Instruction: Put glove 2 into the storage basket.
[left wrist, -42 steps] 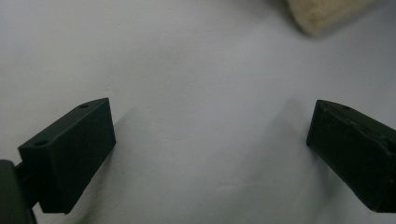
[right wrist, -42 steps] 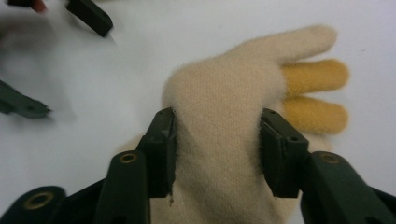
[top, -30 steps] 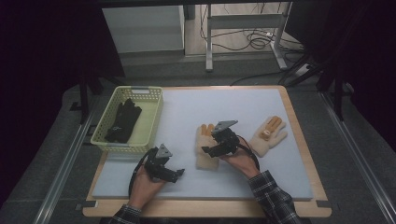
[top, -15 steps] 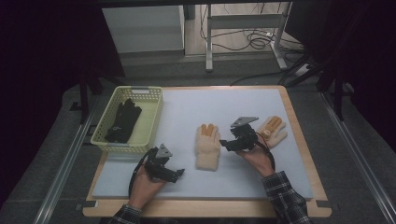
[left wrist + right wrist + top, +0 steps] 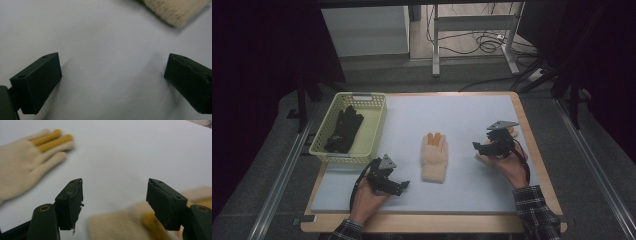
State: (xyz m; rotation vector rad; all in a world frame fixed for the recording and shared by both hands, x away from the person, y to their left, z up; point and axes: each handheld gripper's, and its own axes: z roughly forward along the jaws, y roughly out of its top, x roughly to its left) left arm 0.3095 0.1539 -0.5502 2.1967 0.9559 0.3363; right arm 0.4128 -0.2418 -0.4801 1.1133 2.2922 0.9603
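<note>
A cream glove (image 5: 434, 157) with orange fingertips lies flat in the middle of the white mat; it also appears at the left of the right gripper view (image 5: 25, 170). A second cream glove (image 5: 482, 159) lies at the right, mostly hidden under my right hand. My right gripper (image 5: 477, 146) hovers over it, open, and the glove (image 5: 120, 225) shows blurred below the jaws with nothing gripped. My left gripper (image 5: 404, 186) rests near the front of the mat, open (image 5: 112, 77), holding nothing. The middle glove's cuff (image 5: 175, 11) lies just ahead of it.
A yellow-green basket (image 5: 377, 125) stands at the mat's left edge with black gloves (image 5: 343, 129) inside. The white mat (image 5: 462, 110) covers a wooden-edged table. Metal rails run along both sides, and table legs and cables stand beyond the far edge.
My right gripper has moved to the right, from beside the middle glove to above the right-hand glove. The left gripper has stayed where it was.
</note>
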